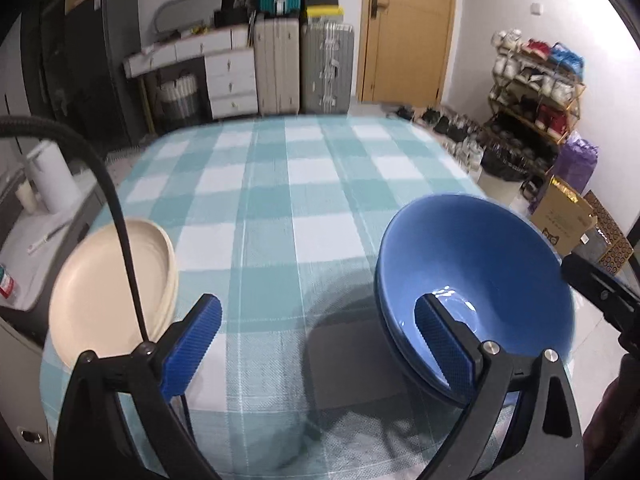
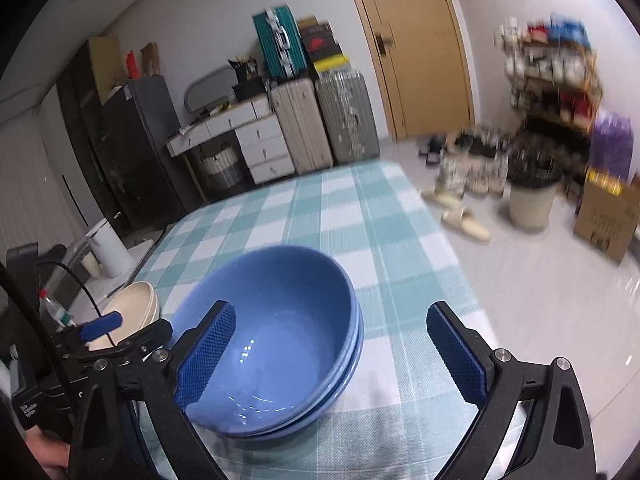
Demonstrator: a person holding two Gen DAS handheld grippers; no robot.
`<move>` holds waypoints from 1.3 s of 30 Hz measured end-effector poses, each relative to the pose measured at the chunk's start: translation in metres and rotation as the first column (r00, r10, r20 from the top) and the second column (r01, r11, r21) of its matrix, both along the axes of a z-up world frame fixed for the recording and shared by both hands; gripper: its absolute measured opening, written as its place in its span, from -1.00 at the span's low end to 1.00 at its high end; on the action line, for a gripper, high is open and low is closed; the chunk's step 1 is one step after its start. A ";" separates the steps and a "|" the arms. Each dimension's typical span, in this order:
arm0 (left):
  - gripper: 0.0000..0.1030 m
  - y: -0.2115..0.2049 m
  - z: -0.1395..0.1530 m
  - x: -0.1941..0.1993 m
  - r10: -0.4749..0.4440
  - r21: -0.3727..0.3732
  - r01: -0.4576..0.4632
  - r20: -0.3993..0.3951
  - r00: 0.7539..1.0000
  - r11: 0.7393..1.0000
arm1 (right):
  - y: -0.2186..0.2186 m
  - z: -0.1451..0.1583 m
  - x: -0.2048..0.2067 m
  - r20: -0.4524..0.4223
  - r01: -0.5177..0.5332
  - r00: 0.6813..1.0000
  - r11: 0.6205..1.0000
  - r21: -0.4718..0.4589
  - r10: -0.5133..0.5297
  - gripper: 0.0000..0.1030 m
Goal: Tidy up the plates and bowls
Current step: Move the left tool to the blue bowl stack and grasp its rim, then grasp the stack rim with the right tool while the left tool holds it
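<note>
Here, stacked blue bowls [image 2: 280, 340], mouths upward.

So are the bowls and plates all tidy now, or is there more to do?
Nearly tidy, it looks. Done: the blue bowls sit nested in one stack, and the cream plates are piled together on the checked tablecloth. In hand: nothing; the right gripper and the left gripper are both open and empty. Left: I see no loose dishes, though maybe the stacks need straightening.

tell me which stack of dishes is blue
The stack of deep bowls near the table's right edge is blue; the other stack, flat plates at the left edge, is cream.
</note>
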State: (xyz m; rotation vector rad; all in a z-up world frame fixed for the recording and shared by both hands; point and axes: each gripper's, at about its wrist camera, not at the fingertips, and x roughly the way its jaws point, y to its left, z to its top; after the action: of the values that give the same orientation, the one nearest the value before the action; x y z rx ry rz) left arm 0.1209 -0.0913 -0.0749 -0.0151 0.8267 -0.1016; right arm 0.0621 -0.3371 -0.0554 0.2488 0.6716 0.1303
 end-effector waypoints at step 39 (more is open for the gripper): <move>-0.39 -0.034 -0.048 0.037 -0.265 -0.233 0.194 -0.327 0.907 0.953 | 0.010 -0.079 0.091 -0.341 -0.137 0.922 0.977 0.162 0.185 -0.51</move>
State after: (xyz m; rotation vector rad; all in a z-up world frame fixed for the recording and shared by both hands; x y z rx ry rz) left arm 0.1581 -0.1257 -0.1230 -0.1247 1.1778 -0.4148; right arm 0.1528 -0.3269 -0.1345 0.3520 1.0465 0.2948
